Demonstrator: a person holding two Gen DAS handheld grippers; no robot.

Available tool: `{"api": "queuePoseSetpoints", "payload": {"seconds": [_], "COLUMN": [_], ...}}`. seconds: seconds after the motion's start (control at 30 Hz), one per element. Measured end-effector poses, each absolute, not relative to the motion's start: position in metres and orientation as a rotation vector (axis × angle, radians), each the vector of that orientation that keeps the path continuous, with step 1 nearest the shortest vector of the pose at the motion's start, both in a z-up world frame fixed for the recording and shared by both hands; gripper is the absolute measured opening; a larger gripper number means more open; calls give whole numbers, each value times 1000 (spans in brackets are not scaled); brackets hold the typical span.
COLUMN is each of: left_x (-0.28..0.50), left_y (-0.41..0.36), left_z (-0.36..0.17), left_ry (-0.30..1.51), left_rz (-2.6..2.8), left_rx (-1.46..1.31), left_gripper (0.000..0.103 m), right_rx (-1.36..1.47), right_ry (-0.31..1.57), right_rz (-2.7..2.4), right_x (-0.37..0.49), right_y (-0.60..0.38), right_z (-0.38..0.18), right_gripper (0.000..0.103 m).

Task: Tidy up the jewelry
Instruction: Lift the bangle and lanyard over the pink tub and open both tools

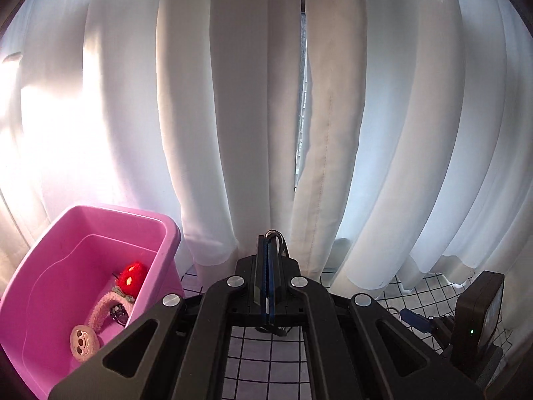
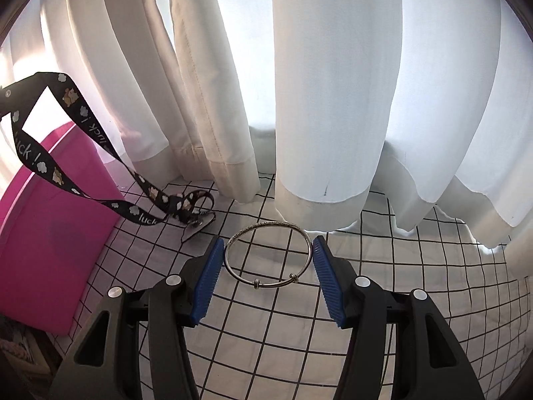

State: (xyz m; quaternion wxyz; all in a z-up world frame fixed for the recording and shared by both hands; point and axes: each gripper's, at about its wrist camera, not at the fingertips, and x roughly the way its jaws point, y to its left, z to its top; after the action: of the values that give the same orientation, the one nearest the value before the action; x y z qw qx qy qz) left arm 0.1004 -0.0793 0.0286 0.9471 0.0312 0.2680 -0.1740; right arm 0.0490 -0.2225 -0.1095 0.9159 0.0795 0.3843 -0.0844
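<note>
You are hovering the right gripper (image 2: 268, 268) spread wide over a silver bangle (image 2: 268, 255) that is lying flat on the white grid-checked cloth (image 2: 383, 300) of the worktop, its blue pads (image 2: 207, 283) bracketing the ring on either side, the left pad seeming to be just meeting the rim and the right pad standing just clear. The left gripper (image 1: 266, 283) is pinching tightly on what appears to be the black printed lanyard (image 2: 66, 100), whose strap is looping up from the cloth beside the pink tub (image 1: 100, 233). The bangle is likely handling as light, stiff and slippery: thin polished metal offering little to bite, so closing across its width, away from the two small sliding beads at the near edge, is looking like the safest hold, with a risk of it skating or flipping on the soft cloth. The tub is already holding a red plush charm (image 1: 133, 275) and a tan plush strap (image 1: 100, 313). Much is staying unclear: the lanyard's clip end is tangling in shadow by the white curtains (image 2: 333, 100), the strap's top is running out of frame, and the small dark piece in the tub cannot be identified.
</note>
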Motion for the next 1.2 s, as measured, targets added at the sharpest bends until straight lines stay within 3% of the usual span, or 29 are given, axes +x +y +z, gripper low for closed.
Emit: {"api": "queuePoseSetpoints", "payload": {"seconds": [0.77,1.2], "left_x": [88,102], "left_y": [-14,93], "left_z": [193,187], "left_ry": [379,428], "left_rz": [-348,-105], "left_rx": [-46,-26], "left_gripper": [1,1], "right_rx": [39,-30], "right_ry": [560,520], "right_rz": [-5,199], "right_x": [64,100], "right_y": [-150,-53], "right_z": [28,62], "right_gripper": [53,53]}}
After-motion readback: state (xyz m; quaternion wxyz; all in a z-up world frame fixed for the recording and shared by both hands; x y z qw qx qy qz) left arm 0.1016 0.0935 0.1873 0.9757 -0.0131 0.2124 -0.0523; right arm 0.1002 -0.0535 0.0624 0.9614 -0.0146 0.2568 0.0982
